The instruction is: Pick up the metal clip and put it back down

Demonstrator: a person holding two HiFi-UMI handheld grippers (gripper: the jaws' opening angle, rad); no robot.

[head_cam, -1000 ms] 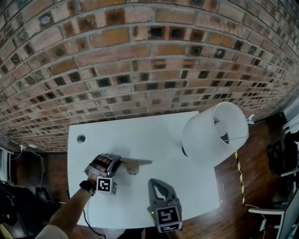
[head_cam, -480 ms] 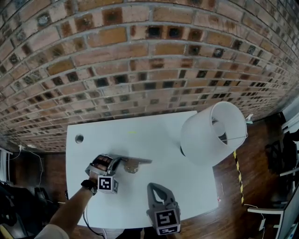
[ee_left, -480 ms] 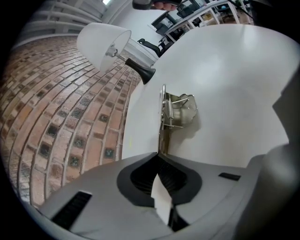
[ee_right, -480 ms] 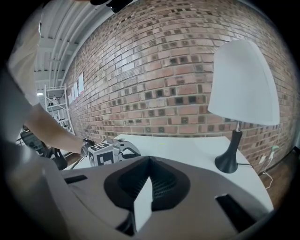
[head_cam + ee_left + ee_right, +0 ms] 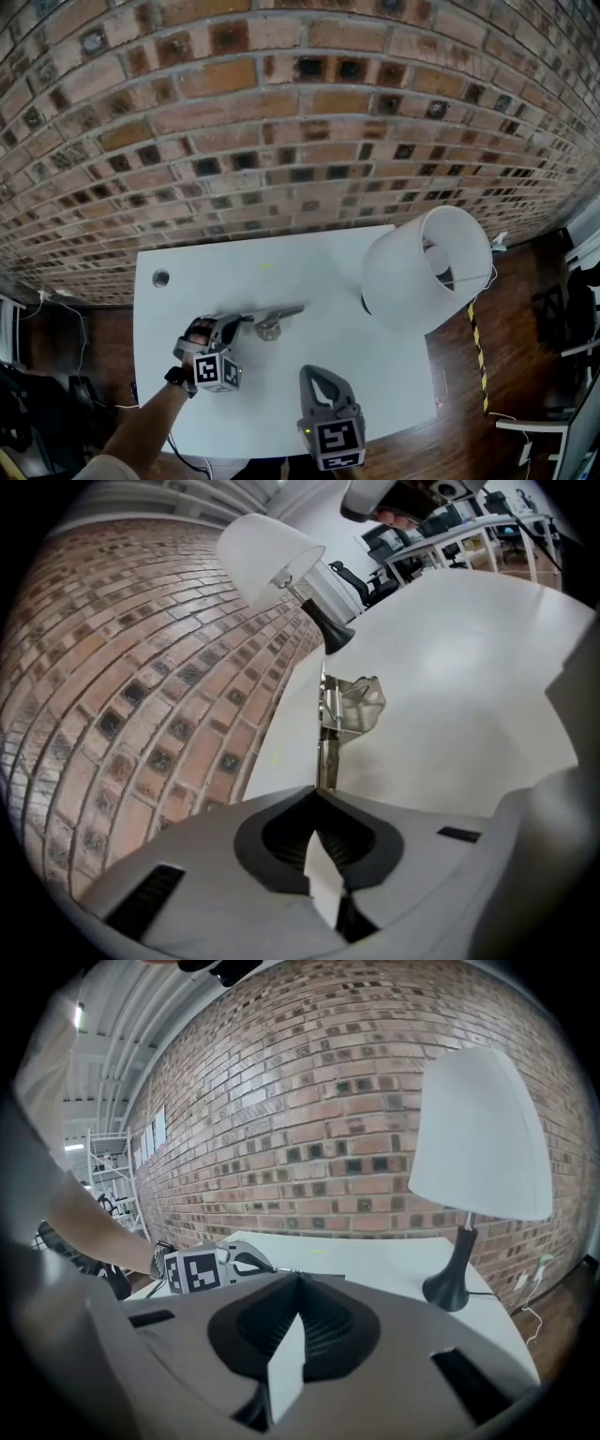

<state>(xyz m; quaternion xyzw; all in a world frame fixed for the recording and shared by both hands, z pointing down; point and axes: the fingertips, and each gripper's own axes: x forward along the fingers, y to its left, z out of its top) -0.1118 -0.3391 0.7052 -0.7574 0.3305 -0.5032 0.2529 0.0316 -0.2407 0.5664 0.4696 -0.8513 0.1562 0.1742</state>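
Nearest the person, over the front edge of the white table (image 5: 309, 258), the right gripper (image 5: 316, 373) hovers idle. Its jaws are pressed together with nothing between them.

A little further in and to the left, the left gripper (image 5: 246, 321) points across the table and slightly downward. Its jaws have just been closing and now stand narrow, pinching the thin flat tail of the metal clip (image 5: 274, 319). The left gripper view shows the strip coming straight out from between the jaw tips, with the clip's wider sprung body at its far end. Whether the clip has cleared the tabletop yet cannot be told.

Beyond it, well apart to the right, stands a lamp (image 5: 427, 267) with a white shade. A small round hole (image 5: 161, 277) sits near the table's far left corner, and a brick wall (image 5: 281, 112) closes the scene behind.

The likely trouble is the hold itself. Only the end of a slim, smooth strip is caught, and the heavier body hangs out ahead of the jaws. The clip could pivot or slide out during the lift, or tip over when it is set down.
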